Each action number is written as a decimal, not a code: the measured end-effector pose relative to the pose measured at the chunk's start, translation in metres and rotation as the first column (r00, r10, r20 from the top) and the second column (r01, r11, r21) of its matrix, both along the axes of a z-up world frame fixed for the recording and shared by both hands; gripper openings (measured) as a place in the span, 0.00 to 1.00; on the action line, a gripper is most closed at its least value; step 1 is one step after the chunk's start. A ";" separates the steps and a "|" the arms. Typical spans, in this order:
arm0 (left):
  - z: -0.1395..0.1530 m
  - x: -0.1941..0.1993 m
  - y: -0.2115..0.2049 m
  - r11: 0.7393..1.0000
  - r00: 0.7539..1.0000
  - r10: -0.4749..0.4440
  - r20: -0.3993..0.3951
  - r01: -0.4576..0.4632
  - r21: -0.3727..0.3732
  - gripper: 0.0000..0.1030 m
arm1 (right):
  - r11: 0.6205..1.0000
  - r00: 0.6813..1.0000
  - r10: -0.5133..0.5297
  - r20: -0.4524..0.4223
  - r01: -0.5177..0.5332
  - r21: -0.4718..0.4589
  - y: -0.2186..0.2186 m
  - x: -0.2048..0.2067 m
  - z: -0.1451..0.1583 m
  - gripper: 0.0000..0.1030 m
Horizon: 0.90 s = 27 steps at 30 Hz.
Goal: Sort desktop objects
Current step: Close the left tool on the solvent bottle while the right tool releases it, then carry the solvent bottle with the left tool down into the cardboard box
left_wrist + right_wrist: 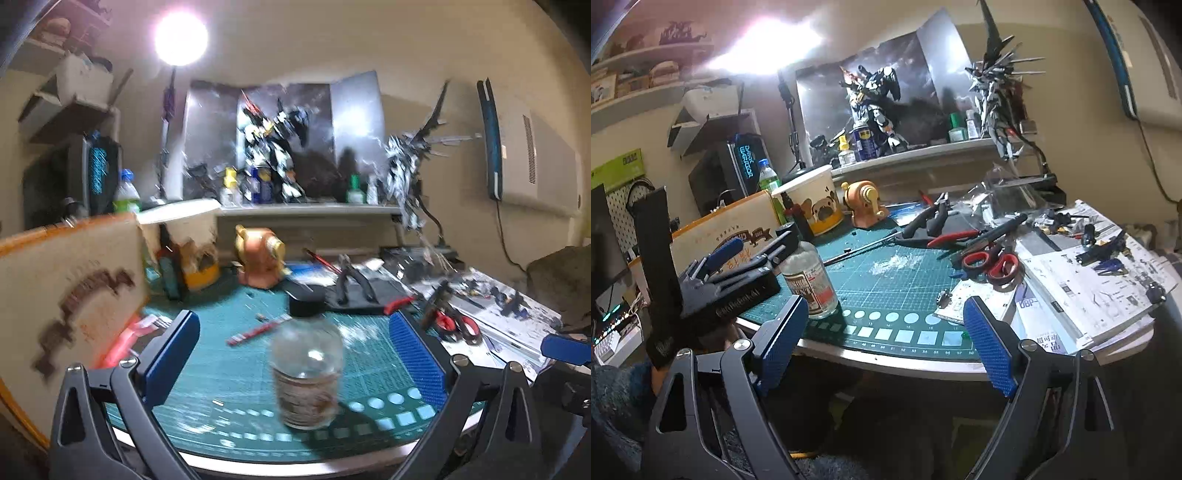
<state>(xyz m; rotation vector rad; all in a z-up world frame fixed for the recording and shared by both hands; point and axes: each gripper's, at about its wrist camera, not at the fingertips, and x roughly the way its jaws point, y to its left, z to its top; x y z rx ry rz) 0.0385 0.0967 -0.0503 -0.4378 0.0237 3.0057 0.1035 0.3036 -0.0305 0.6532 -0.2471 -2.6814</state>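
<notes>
Tongs of the left gripper [295, 350] stand wide apart, blue pads on either side of a clear glass bottle [306, 363] with a black cap; neither pad touches the glass, and nothing is held. From the right wrist view the same left gripper [783, 245] reaches in from the left, its fingers level with the neck of the bottle [809, 282]; contact there cannot be told. The bottle stands upright on the green cutting mat [886, 280], near the mat's front left corner.

Right gripper [884, 339] hangs off the table's front edge, fingers spread wide and holding nothing. The edge of the mat lies ahead of it, between the pads.

Red-handled scissors [991, 264] lie at the mat's right edge, partly on printed instruction sheets [1082, 280]. Pliers with red grips [951, 236] lie just behind the scissors.

Writing: the bottle's label carries dark print, too blurred to read. A lit panel on the black case [746, 162] at the back left reads "DARK WARRIOR". The left gripper's body bears pale lettering, not legible. The mat's front strip shows white circles, squares and ruler numbers. A blue and yellow spray can [863, 142] stands on the rear shelf; its brand cannot be read. A paper bucket [814, 206] with a pug face stands behind the bottle, beside an orange pencil sharpener [866, 206].
</notes>
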 end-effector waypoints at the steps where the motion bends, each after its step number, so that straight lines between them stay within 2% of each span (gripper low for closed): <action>1: -0.006 -0.006 0.004 1.000 1.000 -0.002 0.023 0.002 0.002 1.00 | 1.000 1.000 -0.001 0.004 0.001 -0.002 -0.001 0.000 -0.002 0.82; 7: -0.023 -0.020 0.005 0.999 0.999 0.034 0.020 -0.034 0.024 0.99 | 1.000 1.000 -0.007 0.027 0.007 -0.016 -0.004 0.002 -0.013 0.82; 10: -0.030 -0.023 0.006 0.999 0.999 0.040 0.028 -0.041 0.015 0.89 | 1.000 0.999 -0.011 0.043 0.012 -0.020 -0.004 0.002 -0.020 0.82; 12: -0.035 -0.024 0.008 0.999 0.998 0.051 0.043 -0.050 -0.005 0.70 | 0.999 0.998 -0.016 0.058 0.018 -0.032 -0.002 -0.001 -0.025 0.82; 13: -0.038 -0.026 0.010 0.998 0.997 0.061 0.056 -0.060 -0.021 0.66 | 0.999 0.998 -0.018 0.066 0.020 -0.038 -0.001 -0.002 -0.028 0.82; 15: -0.043 -0.031 0.011 0.997 0.993 0.073 0.090 -0.070 -0.037 0.51 | 0.999 0.997 -0.017 0.075 0.020 -0.043 -0.001 -0.003 -0.031 0.82; 23: -0.045 -0.036 0.005 0.998 0.993 0.059 0.103 -0.059 -0.003 0.49 | 0.999 0.995 -0.016 0.094 0.020 -0.044 -0.001 -0.008 -0.037 0.82; 27: -0.037 -0.038 0.000 0.999 0.994 0.050 0.099 -0.051 0.009 0.49 | 0.999 0.994 -0.013 0.104 0.018 -0.048 0.000 -0.010 -0.039 0.82</action>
